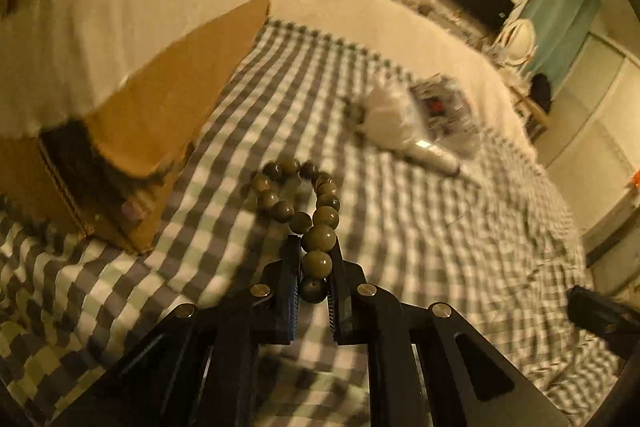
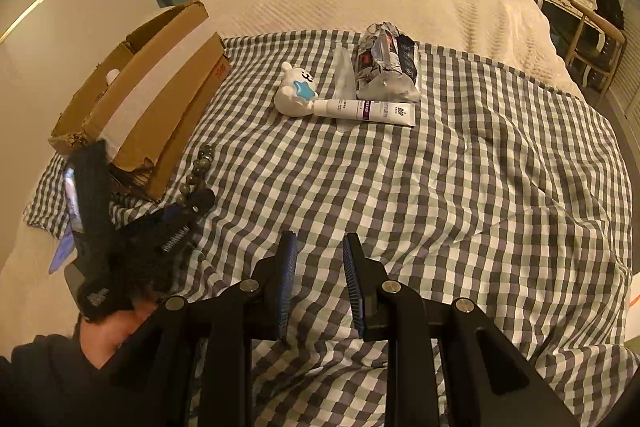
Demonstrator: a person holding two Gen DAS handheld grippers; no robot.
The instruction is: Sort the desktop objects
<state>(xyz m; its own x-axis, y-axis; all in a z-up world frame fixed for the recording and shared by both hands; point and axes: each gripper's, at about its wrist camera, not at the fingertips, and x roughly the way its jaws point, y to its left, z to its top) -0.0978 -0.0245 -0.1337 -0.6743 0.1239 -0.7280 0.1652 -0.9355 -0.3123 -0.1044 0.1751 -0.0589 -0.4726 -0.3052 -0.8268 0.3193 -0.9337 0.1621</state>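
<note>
A bracelet of olive-green beads [image 1: 320,217] lies on the checked blanket beside an open cardboard box [image 1: 160,87]. My left gripper [image 1: 318,247] is shut on the bracelet's near end, with three beads pinched between the pads. The right wrist view shows the same left gripper [image 2: 196,203] on the bracelet [image 2: 196,167] next to the box [image 2: 160,99]. My right gripper [image 2: 320,243] hovers over bare blanket, open by a narrow gap with nothing in it. Further back lie a white toy with a blue star [image 2: 294,91], a white tube [image 2: 364,111] and a crinkled foil packet [image 2: 388,67].
The checked blanket [image 2: 440,207] covers a bed with a cream cover behind it. A clear plastic piece [image 2: 345,75] lies between toy and packet. A chair [image 2: 592,43] and a dresser stand at the far right. A person's hand [image 2: 112,331] holds the left gripper.
</note>
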